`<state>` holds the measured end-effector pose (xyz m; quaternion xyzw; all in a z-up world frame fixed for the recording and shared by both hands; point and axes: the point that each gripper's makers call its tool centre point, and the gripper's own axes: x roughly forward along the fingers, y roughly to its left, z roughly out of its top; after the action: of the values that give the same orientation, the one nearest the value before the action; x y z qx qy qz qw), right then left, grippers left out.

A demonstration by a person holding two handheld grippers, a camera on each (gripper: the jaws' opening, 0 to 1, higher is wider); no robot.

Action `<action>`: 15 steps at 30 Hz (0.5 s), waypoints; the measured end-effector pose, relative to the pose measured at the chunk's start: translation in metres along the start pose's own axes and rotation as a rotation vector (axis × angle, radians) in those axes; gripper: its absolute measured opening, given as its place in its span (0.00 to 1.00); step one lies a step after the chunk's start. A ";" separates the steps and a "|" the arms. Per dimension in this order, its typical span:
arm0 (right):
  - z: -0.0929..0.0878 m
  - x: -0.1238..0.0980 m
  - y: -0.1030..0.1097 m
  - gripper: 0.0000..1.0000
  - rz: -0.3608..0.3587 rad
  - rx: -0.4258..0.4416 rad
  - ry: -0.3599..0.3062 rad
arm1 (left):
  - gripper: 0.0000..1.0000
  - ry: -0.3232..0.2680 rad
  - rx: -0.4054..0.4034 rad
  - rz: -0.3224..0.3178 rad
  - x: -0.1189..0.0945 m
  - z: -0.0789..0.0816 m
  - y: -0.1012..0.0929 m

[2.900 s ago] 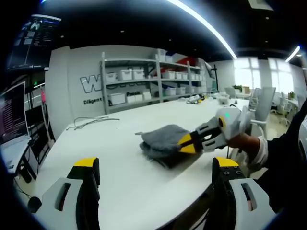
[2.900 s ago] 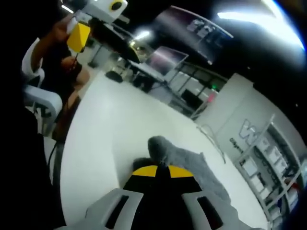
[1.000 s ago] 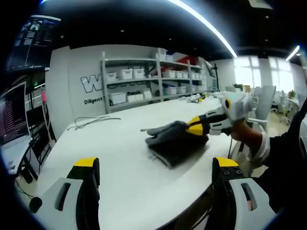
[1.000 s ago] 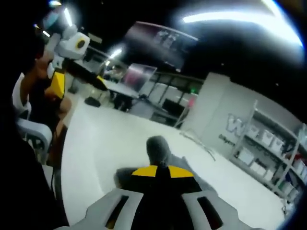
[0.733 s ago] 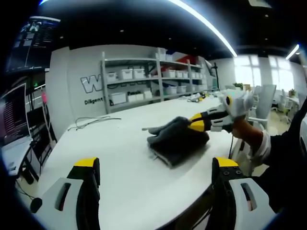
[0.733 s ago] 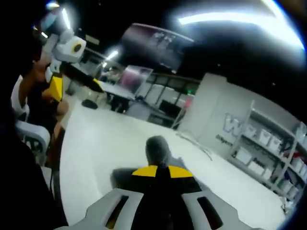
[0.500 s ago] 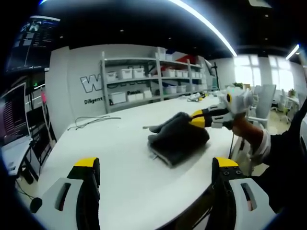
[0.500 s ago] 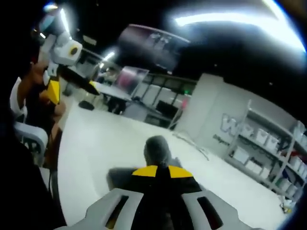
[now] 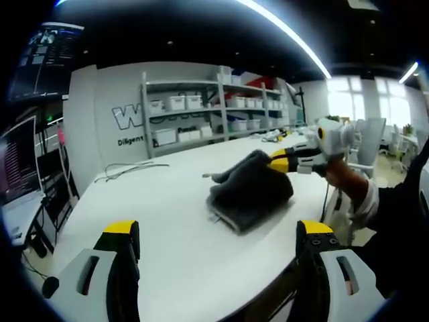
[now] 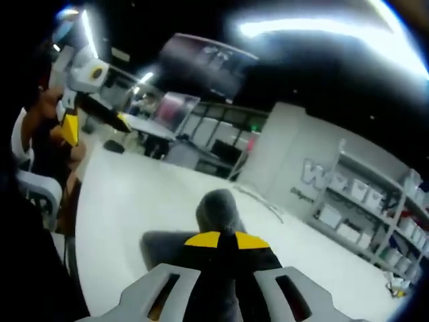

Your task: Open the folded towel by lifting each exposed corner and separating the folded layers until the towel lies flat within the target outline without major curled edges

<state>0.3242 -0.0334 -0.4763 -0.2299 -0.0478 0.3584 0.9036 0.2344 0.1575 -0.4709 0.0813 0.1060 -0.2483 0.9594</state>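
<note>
Left gripper view, left to right: monitor (image 9: 17, 168) cut off at the left border, screen unreadable. Cable (image 9: 127, 171) lying loose near the far left of the tabletop (image 9: 167, 228). Behind, shelf (image 9: 214, 111) with white bins against a wall with partly hidden lettering. Left gripper (image 9: 218, 235) low over the near edge, jaws spread wide with bare tabletop between, holding nothing. Grey towel (image 9: 251, 191) toward the right edge, folded in layers, upper layer pulled up from the right side into a hump; underside of the raised flap hidden, layer count hard to read. No outline discernible around it. Right gripper (image 9: 285, 161) reaching in from the right, yellow tips pinched on that lifted towel edge, hand (image 9: 338, 178) behind it and dark sleeve cut by the border.

Right gripper view, left to right: other gripper (image 10: 87, 87) high at the left, blurred, a hand beneath it. White tabletop (image 10: 127, 201) running back to blurred desks and screens. Right gripper (image 10: 220, 240) at bottom centre, yellow tips pressed together on the towel (image 10: 218, 211), a rounded grey tuft standing up just beyond them; rest of the cloth mostly hidden under the jaws. Shelf (image 10: 355, 215) at the right, soft and hard to make out.
</note>
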 end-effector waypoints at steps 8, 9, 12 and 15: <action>-0.001 -0.003 -0.011 0.02 -0.027 0.001 0.001 | 0.95 -0.001 0.000 0.002 0.000 0.000 0.001; -0.002 -0.004 -0.011 0.02 -0.030 0.002 0.001 | 0.95 0.000 0.000 0.001 0.000 0.000 0.001; -0.003 -0.006 -0.014 0.02 -0.040 0.004 0.001 | 0.95 0.001 0.000 -0.001 0.000 -0.001 0.001; -0.003 -0.008 -0.016 0.02 -0.048 0.005 0.003 | 0.95 0.001 0.001 -0.001 0.000 -0.001 0.001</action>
<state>0.3292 -0.0499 -0.4710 -0.2269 -0.0510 0.3362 0.9127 0.2348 0.1588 -0.4717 0.0817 0.1066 -0.2489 0.9592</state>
